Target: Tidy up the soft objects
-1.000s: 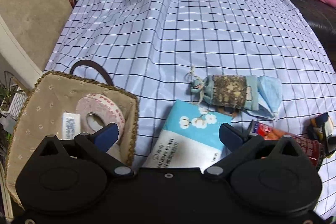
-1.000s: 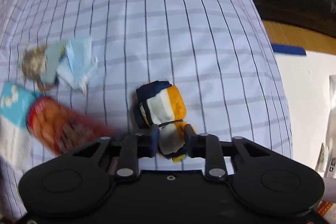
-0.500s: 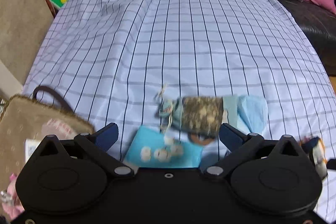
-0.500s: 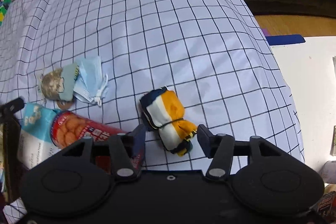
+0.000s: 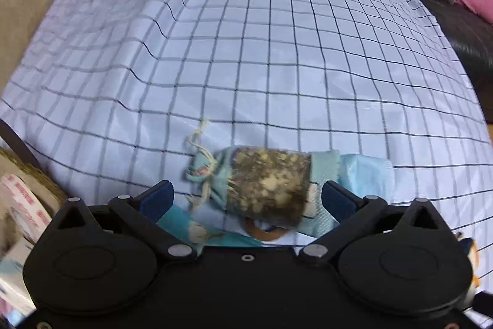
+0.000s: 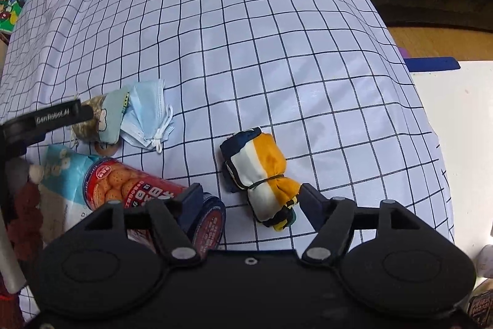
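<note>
Checked cloth, pouch crosswise.

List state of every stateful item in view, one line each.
left hand-held gripper: open, straddling the pouch, not closed on it
right hand-held gripper: open, bundle's near end between its fingers
drawstring pouch: cinched shut, lying on its side
fabric bundle: rolled, tied with a band
face mask: folded, tucked against the pouch
biscuit can: lying on its side

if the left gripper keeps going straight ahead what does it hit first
Most likely the drawstring pouch: it lies directly between the open fingers of the left gripper, with the blue face mask just beyond its right end. Depth is uncertain.
</note>
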The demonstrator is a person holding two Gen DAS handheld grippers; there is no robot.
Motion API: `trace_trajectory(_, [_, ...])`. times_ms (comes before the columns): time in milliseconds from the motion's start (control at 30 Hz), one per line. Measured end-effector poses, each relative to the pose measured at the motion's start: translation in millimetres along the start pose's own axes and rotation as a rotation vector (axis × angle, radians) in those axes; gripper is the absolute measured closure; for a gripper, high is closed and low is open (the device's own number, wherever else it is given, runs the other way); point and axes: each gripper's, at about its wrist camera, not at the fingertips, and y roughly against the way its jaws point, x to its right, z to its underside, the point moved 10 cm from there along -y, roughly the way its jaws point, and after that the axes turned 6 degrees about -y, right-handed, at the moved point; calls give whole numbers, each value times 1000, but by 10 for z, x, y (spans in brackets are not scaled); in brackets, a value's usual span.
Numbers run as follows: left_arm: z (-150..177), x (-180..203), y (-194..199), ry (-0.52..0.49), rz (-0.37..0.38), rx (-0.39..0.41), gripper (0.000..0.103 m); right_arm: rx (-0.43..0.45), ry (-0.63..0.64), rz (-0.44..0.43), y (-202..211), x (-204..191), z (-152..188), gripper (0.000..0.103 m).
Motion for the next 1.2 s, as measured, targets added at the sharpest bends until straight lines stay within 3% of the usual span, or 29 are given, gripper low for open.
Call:
trace_trajectory(333, [82,67,-134,207,141,-103,4,8,45,9,-2,-43,19,34])
trace_trajectory(467, [66,96,-235,263,163,-114,4,34,86,42,23,-21,26,32])
trace_trajectory(600, [13,14,-345,387,191,-122,4,41,109,67,9,51,32,32])
trace_trajectory(733, [-38,-77,-437,469,167,-122,4,29,104,72,-33,130,37,32])
trace_trajectory(967, [-69,-28,-633,455,62,-145,6,23,118,93,-97,296,68,32])
trace_trajectory(1033, [-82,8,-655,446,42,-144,18,22,116,99,-111,362,66,32])
trace_trajectory(1067, [-81,23,-666,435,32,-147,35,21,112,101,-119,397,63,32])
trace_trajectory(1100, [-91,64,-672,419,23,-147,47,21,107,102,-121,428,56,32])
trace_trajectory(1200, [-154,157,-637,308,-47,-134,53,25,80,100,-119,517,18,32])
